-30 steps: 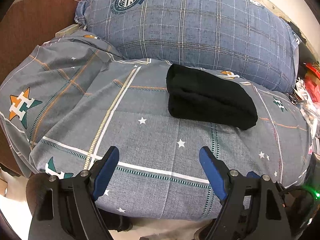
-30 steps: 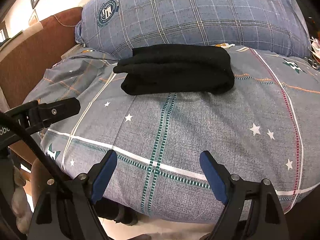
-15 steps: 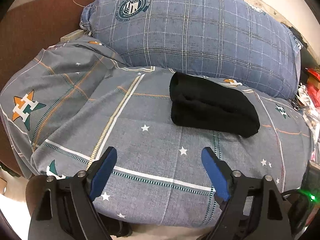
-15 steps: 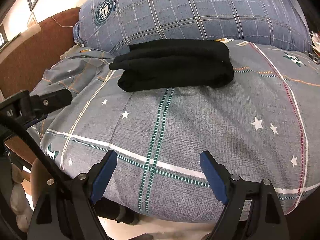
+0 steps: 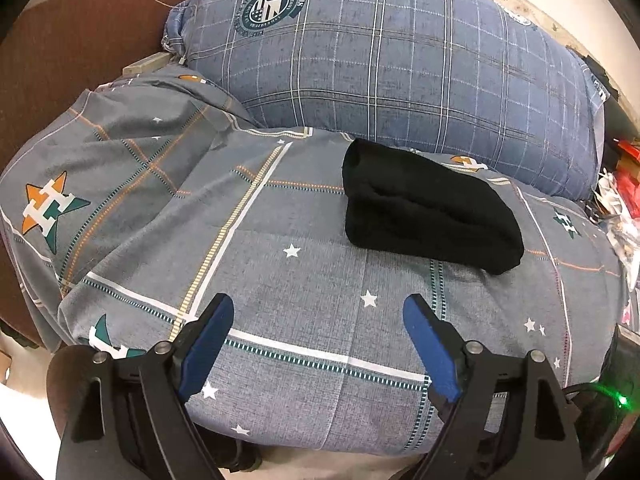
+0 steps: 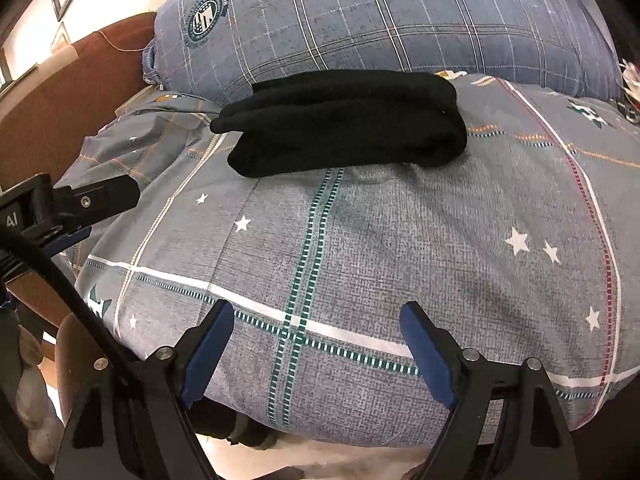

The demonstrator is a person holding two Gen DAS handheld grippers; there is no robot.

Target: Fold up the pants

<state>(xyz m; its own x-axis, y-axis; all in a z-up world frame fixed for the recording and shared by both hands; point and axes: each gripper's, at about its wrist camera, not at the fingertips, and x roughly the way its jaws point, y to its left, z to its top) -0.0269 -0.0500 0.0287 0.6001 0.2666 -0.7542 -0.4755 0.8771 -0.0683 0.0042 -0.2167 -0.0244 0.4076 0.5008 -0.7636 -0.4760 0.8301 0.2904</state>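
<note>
Left wrist view: black pants [image 5: 430,220] sit folded on the bed [image 5: 320,320] by the pillow [image 5: 400,60]. Left claw [image 5: 318,320] and right claw [image 6: 316,322] spread, empty. Stack looks loose, perhaps; a nudge could unfold it.

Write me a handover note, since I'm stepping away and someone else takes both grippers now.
Left gripper: open, empty, hovering over the near edge of the quilt.
Right gripper: open, empty, likewise.
Pants: black, folded into a compact bundle, lying on the quilt in front of the pillow; neither gripper touches them.
Done: the folding looks complete.
Left: probably nothing; at most tidy the loose end at the bundle's left in the right wrist view.
</note>
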